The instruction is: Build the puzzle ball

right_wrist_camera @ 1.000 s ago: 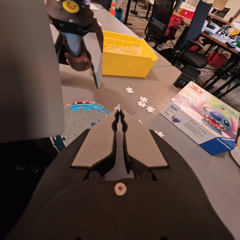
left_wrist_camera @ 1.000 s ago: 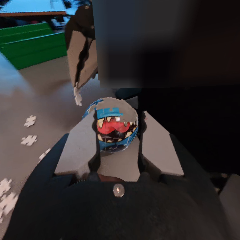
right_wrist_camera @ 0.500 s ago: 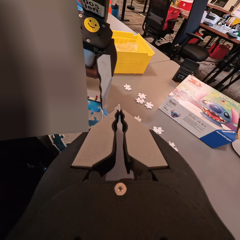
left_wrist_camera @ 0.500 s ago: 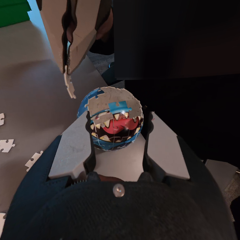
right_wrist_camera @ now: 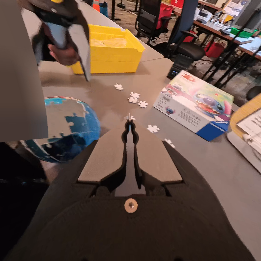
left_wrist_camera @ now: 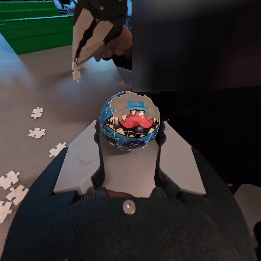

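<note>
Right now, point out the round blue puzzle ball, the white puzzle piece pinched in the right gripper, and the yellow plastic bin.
round blue puzzle ball (left_wrist_camera: 129,127), left wrist view, red mouth.
white puzzle piece (left_wrist_camera: 76,73), left wrist view, hanging lower half.
yellow plastic bin (right_wrist_camera: 113,62), right wrist view, front wall.

Puzzle ball (right_wrist_camera: 73,127) on the table (right_wrist_camera: 197,176) at 9 o'clock of the right gripper (right_wrist_camera: 129,120), bin (right_wrist_camera: 113,56) behind at 12, loose pieces (right_wrist_camera: 135,97) between (scattered, apart), box (right_wrist_camera: 194,105) at 2 o'clock, left gripper (right_wrist_camera: 86,76) above the ball
</note>
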